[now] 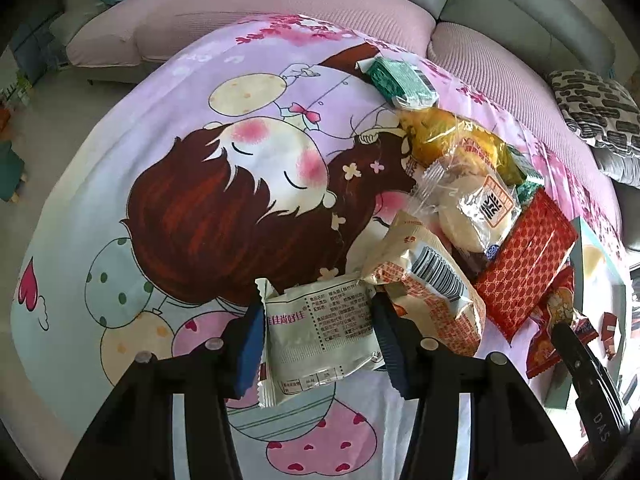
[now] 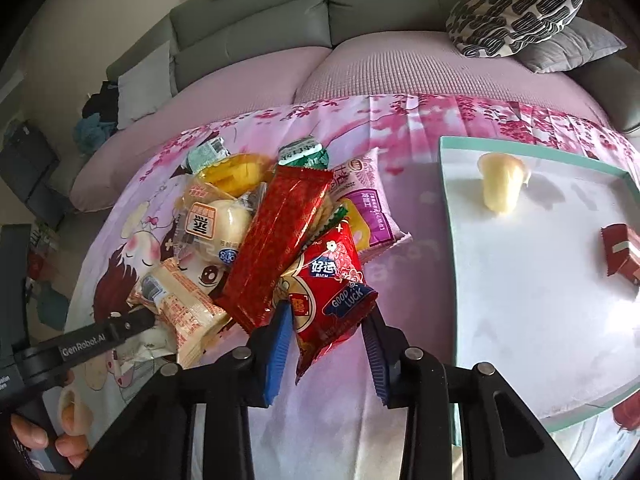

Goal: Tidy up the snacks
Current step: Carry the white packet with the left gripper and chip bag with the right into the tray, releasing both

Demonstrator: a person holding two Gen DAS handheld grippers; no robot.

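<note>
Over the cartoon sheet, I am gripping a white snack packet in my left tongs and a red snack packet in my right tongs.

The sheet is lilac and white, printed with a brown-haired cartoon girl, pink blossoms and spotted balloons. On it lie a cream packet with dark print, a red bar wrapper with a gold lattice pattern, a red pouch with a blue band, a green packet and a purple-labelled packet. The tray is white with a mint-green rim, and the cushion is cream with black blotches.
</note>
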